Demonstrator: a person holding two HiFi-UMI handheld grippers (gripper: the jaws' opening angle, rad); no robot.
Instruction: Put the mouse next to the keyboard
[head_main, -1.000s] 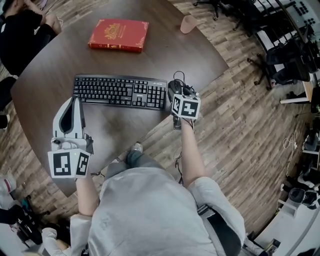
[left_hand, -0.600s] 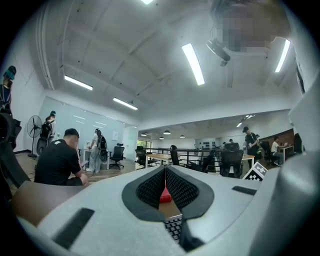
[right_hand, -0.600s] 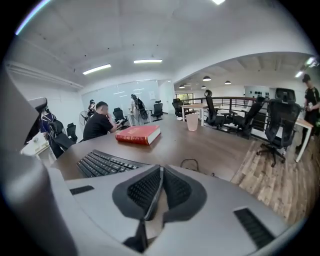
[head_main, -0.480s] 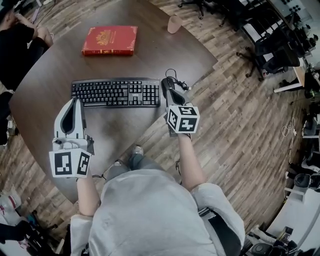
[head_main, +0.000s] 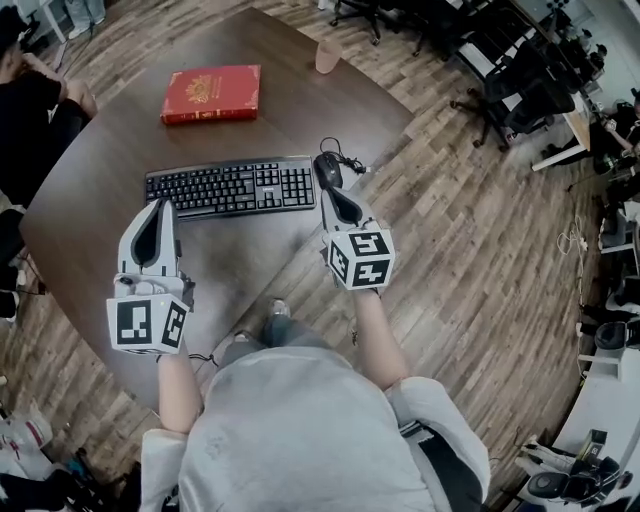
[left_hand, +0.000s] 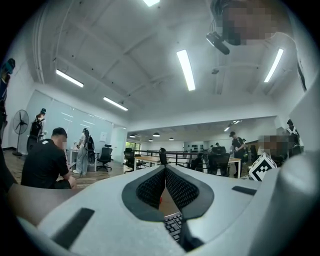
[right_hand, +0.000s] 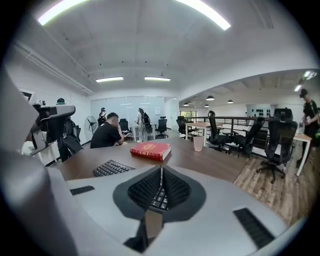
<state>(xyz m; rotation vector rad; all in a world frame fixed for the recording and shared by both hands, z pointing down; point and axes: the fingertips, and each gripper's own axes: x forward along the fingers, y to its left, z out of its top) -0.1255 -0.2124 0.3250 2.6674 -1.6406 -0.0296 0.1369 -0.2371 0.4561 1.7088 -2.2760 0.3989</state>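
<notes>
While my right gripper (head_main: 332, 197) hangs with its jaws pressed together on nothing, I see the mouse (head_main: 328, 170) just beyond its tips, beside the keyboard (head_main: 230, 187); my left gripper (head_main: 162, 205) is closed too, empty.

Long white ceiling strip lights (left_hand: 186, 70) flood the room with bright, even, cool light, leaving a soft sheen on the dark brown wooden surface (head_main: 300, 110). Both gripper views bow strongly, with black corners. The pale grey left gripper (left_hand: 165, 169) looms close and soft-focused.
</notes>
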